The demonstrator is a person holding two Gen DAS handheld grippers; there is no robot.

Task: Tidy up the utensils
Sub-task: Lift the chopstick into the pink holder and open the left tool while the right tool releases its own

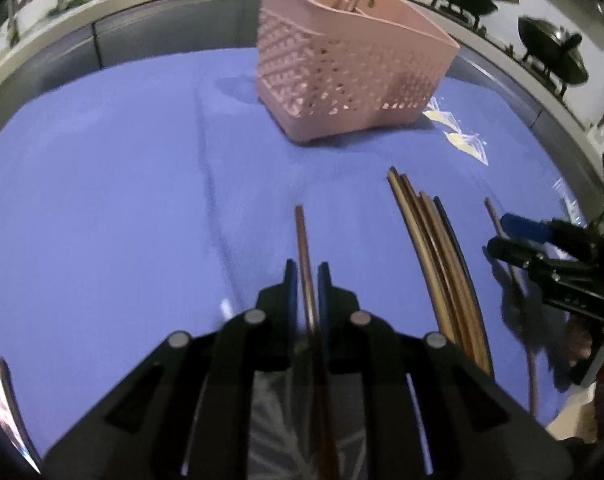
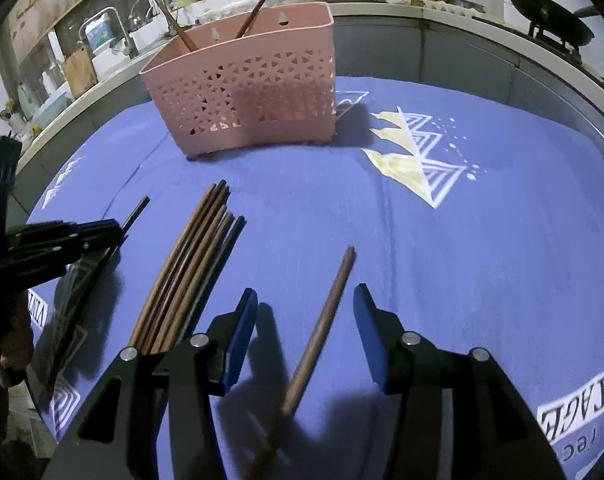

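Left claw [image 1: 306,270] clamps one chopstick [image 1: 305,256]; right claw [image 2: 305,320] gapes around another [image 2: 321,328], untouched. About six more [image 2: 194,264] lie between them. Ahead, one pink holder [image 2: 246,92] — two sticks inside, clearest from the right view.

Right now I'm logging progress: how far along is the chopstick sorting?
Done: two sticks stand in the pink perforated plastic basket. In hand: the left gripper clamps one brown wooden chopstick; the open right gripper straddles another. Left: the bundle on the cloth.
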